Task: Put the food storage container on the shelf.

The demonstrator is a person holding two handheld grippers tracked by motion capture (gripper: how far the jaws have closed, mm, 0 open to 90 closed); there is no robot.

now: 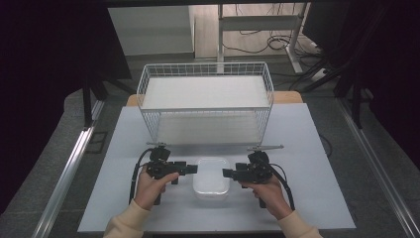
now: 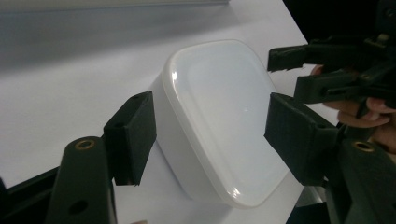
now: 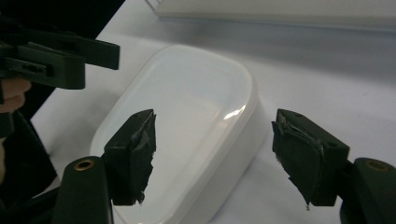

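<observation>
- White plastic container (image 1: 211, 177), lid on, is seen flat on the grey-white table (image 1: 317, 163), near the front edge, midway between the two hands.
- Left gripper (image 1: 190, 169) is held level at the container's left side, tips pointed inward at it; jaws are spread apart, nothing clamped.
- In the left gripper view the container (image 2: 219, 121) is framed between the two black pads; whether the left pad (image 2: 130, 135) touches the container wall cannot be told, and the other pad sits over the lid's far edge with no visible squeeze.
- Right gripper (image 1: 228, 173) is held level at the container's right side, tips pointed inward, mirrored to the left one; jaws are wide, released.
- In the right gripper view the container (image 3: 187, 130) is seen ahead and below the pads; worn tape is visible on both pads (image 3: 306, 154), and clear table shows between the right-hand pad and the container.
- White wire basket (image 1: 205, 101), two-tiered, is placed behind the container, well apart from it, toward the table's far edge.
</observation>
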